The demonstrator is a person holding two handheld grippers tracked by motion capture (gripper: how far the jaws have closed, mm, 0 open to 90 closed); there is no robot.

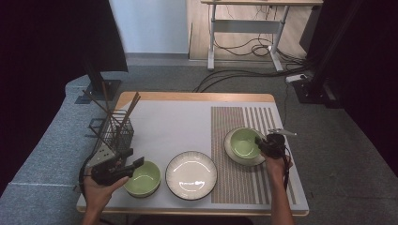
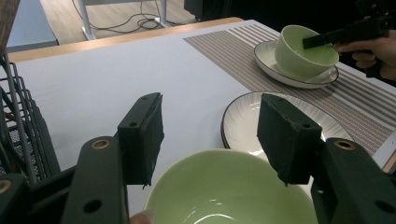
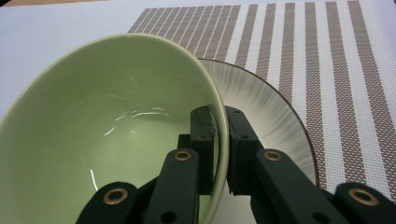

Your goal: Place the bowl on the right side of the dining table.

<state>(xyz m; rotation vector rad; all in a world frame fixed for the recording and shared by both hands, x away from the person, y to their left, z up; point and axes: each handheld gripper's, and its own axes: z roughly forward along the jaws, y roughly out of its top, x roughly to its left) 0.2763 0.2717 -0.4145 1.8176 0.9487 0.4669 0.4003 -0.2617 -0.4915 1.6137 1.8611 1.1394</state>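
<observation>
- Grey carpet runs under a pale table (image 1: 173,124), with a desk frame and loose cables on the floor beyond.
- At the near left, the left gripper (image 1: 126,167) hangs over the rim of a green bowl (image 1: 143,178), its jaws spread wide with the rim below the gap (nothing pressed between them).
- Just right of that bowl sits an empty white plate (image 1: 191,174), partly on the striped placemat (image 1: 244,183).
- Farther right on the mat, the right gripper (image 1: 259,142) pinches the wall of a second green bowl (image 1: 244,142), one pad inside, one outside; it sits tilted on a second plate (image 1: 234,154).
- Far left stands a wire basket (image 1: 117,132) holding chopsticks (image 1: 126,112).
</observation>
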